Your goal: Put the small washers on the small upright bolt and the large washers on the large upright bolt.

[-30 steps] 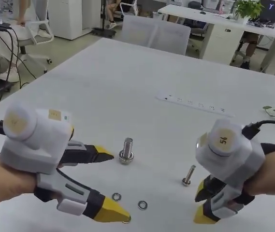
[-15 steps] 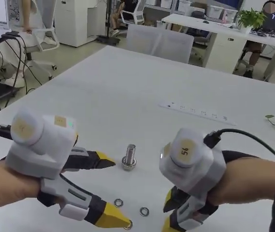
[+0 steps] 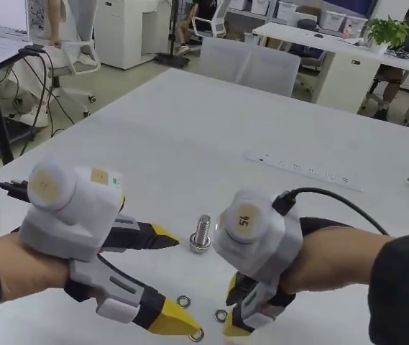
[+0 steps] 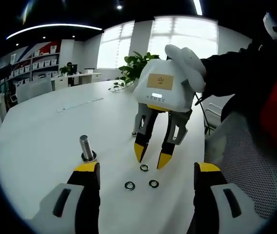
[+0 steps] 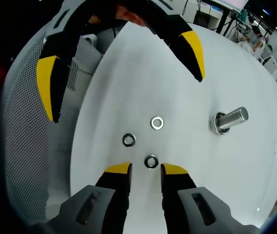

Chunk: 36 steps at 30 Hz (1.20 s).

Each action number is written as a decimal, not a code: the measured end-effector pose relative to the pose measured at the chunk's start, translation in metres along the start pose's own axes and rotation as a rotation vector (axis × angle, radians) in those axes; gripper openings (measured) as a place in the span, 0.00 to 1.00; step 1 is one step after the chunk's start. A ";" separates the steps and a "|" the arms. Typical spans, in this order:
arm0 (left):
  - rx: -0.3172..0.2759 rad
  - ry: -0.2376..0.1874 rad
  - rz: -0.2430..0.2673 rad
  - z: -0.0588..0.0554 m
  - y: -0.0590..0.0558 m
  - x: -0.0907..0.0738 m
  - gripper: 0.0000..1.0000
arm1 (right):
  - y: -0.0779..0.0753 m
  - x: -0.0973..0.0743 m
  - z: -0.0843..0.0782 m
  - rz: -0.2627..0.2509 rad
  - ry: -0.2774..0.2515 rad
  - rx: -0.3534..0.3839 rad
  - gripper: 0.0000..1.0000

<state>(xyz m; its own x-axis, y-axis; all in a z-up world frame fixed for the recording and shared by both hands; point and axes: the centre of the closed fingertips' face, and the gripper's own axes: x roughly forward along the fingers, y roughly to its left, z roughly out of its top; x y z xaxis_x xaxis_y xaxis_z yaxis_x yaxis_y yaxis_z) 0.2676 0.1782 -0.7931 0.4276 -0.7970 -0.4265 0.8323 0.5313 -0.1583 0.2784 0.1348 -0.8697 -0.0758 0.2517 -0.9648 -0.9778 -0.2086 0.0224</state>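
Note:
Three small washers lie on the white table (image 3: 211, 122) near its front edge: one washer (image 5: 151, 162) sits just ahead of and between my right gripper's (image 5: 146, 169) narrowly open yellow tips, and two more washers (image 5: 128, 140) (image 5: 157, 123) lie beyond it. In the head view the washers (image 3: 183, 301) lie between the two grippers. The large upright bolt (image 3: 201, 233) stands just behind them. My left gripper (image 4: 146, 168) is wide open and holds nothing, facing the right gripper (image 4: 150, 156) across the washers (image 4: 129, 185). The right gripper (image 3: 234, 327) points down at the table.
A white power strip (image 3: 303, 171) lies farther back on the table. Office chairs (image 3: 251, 65), desks and a potted plant (image 3: 385, 30) stand beyond the far edge. A cable (image 3: 333, 205) trails from the right gripper.
My right gripper has moved left and down to the washers, and it now covers the small bolt. The left gripper has hardly moved. The head camera has tilted up.

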 end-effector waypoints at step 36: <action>0.001 -0.010 -0.016 0.002 -0.003 0.003 0.73 | -0.006 0.009 -0.004 -0.031 0.026 -0.057 0.14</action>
<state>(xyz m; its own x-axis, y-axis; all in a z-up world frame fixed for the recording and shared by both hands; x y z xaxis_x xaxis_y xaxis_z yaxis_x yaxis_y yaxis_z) 0.2667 0.1735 -0.7917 0.4181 -0.8081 -0.4150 0.8392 0.5185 -0.1640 0.2841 0.1347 -0.8794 -0.0396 0.2345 -0.9713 -0.9669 -0.2543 -0.0220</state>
